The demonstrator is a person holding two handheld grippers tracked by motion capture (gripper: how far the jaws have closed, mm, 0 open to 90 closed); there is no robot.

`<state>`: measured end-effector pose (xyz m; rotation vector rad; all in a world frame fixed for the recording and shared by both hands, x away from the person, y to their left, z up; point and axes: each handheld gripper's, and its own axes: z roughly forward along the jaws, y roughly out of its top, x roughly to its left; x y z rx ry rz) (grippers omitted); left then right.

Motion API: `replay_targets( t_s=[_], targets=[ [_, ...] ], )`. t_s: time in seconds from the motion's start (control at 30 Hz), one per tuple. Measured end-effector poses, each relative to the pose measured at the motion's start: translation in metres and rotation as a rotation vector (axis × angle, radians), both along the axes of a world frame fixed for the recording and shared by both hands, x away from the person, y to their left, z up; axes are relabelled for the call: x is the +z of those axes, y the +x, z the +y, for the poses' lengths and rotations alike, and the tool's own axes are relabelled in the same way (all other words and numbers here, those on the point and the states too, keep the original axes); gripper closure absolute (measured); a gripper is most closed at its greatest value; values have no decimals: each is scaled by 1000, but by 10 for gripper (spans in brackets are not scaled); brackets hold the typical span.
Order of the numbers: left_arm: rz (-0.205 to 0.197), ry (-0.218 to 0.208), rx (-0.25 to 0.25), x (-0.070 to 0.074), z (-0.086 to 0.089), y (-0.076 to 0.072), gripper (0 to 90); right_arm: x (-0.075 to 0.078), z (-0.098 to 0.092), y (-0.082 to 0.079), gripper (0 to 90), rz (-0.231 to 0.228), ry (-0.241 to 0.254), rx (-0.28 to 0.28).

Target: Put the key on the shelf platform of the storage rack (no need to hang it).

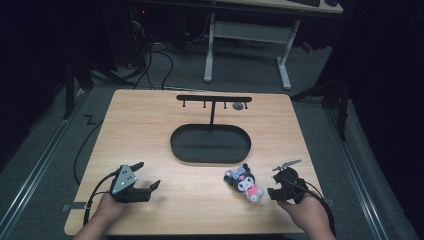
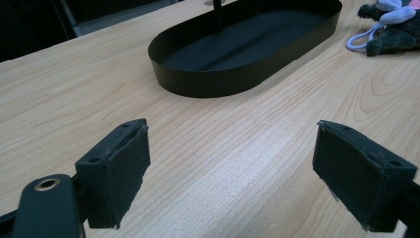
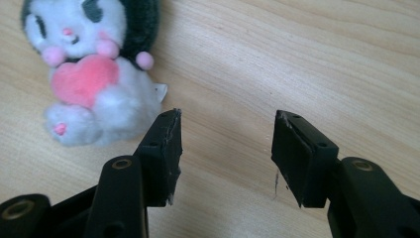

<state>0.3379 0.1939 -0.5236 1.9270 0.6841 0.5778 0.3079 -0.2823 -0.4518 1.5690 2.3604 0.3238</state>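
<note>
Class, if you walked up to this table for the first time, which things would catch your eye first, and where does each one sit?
The plush toy, black-hooded with a pink heart on its white body, lies near the table's front edge, just left of the open right gripper. At the centre sits a black oval tray with a T-shaped hook stand rising from its far side. The left gripper rests open on bare wood at front left.

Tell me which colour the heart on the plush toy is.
Pink; the heart on the small black-and-white plush toy shows best in the right gripper view.
</note>
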Motion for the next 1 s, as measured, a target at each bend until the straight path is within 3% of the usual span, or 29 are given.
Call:
replay_targets(
  t_s=[0.13, 0.3, 0.5, 0.7, 1.0],
  targets=[
    [1, -7, 2, 0, 0, 0, 154, 7, 4, 1, 462, 15, -27, 31],
    [0, -3, 0, 0, 0, 0, 154, 15, 9, 1, 421, 47, -14, 45],
    [0, -1, 2, 0, 0, 0, 154, 20, 20, -2, 324, 57, -32, 78],
    [2, -3, 1, 0, 0, 0, 154, 27, 30, -3, 214, 62, -9, 85],
    [3, -5, -1, 0, 0, 1, 154, 17, 46, -2, 172, 76, -15, 137]
  ],
)
